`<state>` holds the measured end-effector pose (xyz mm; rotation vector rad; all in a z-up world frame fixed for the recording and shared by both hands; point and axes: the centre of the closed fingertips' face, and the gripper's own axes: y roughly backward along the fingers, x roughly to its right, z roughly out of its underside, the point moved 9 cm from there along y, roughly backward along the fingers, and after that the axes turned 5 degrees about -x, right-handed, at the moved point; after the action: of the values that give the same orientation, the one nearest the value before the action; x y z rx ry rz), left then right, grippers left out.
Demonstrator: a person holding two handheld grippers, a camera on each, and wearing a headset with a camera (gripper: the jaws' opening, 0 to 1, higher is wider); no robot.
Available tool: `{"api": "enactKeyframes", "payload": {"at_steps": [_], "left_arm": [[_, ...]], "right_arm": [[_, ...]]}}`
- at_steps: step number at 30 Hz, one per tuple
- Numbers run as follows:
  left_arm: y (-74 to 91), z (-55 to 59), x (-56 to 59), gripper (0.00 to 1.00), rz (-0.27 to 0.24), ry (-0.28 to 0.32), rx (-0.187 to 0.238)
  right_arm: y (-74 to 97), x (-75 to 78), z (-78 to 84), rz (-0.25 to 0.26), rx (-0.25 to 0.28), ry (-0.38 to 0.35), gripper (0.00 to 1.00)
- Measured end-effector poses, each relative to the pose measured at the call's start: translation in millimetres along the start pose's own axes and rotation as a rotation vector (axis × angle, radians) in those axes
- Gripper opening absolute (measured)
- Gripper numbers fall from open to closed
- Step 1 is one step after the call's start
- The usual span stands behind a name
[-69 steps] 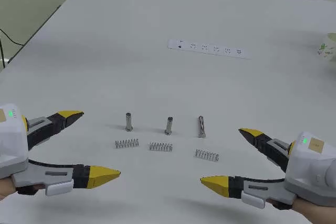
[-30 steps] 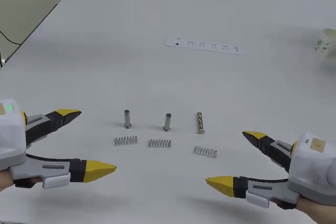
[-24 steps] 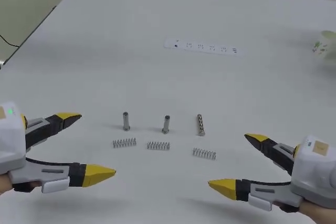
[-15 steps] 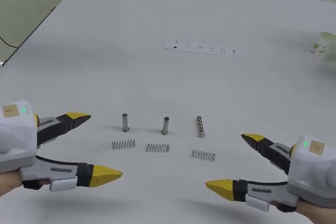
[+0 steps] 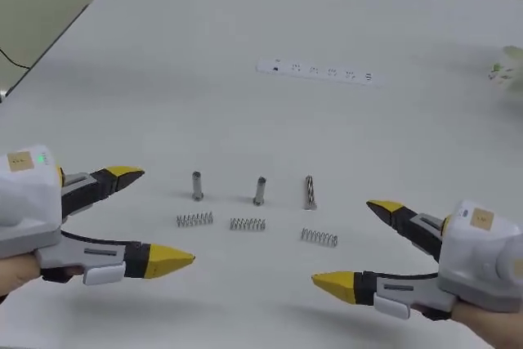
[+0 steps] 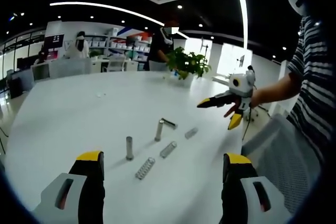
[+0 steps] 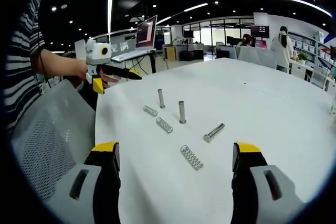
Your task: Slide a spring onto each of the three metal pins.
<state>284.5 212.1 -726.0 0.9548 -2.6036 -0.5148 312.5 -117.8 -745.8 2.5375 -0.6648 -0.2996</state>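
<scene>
Two metal pins (image 5: pixel 197 186) (image 5: pixel 260 190) stand upright on the white table (image 5: pixel 245 120); a third pin (image 5: pixel 309 191) lies flat to their right. Three springs (image 5: pixel 194 219) (image 5: pixel 248 224) (image 5: pixel 319 238) lie in a row just in front of them. My left gripper (image 5: pixel 159 216) hovers open to the left of the row, holding nothing. My right gripper (image 5: pixel 350 243) is open to the right, beside the right spring. The left gripper view has the nearest pin (image 6: pixel 129 148) and spring (image 6: pixel 145 168) ahead of the jaws. In the right gripper view, the lying pin (image 7: pixel 213 132) and a spring (image 7: pixel 191 157) sit between the jaws.
A white power strip (image 5: pixel 319 72) lies farther back on the table. A small cup (image 5: pixel 511 64) stands at the far right edge. The table's left edge (image 5: pixel 49 46) runs diagonally. People and a potted plant (image 6: pixel 188 64) are in the background.
Both grippers have edged slightly inward toward the row and stay open. The pins and springs have not moved; the head camera has shifted a little.
</scene>
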Motion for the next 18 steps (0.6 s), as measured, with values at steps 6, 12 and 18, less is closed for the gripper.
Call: {"api": "enactKeyframes", "payload": {"at_steps": [6, 12, 18], "left_arm": [[-1.2, 2.1, 0.5, 0.90, 0.001, 0.005, 0.000], [-1.6, 3.9, 0.6, 0.91, 0.002, 0.010, -0.002], [-1.2, 4.9, 0.8, 0.90, 0.003, 0.015, -0.001]], "right_arm": [[-6.3, -0.3, -4.1, -0.011, -0.011, 0.002, 0.87], [-12.1, 7.6, -15.5, -0.008, -0.016, -0.025, 0.83], [-16.3, 19.5, -28.2, 0.005, -0.009, -0.054, 0.80]]}}
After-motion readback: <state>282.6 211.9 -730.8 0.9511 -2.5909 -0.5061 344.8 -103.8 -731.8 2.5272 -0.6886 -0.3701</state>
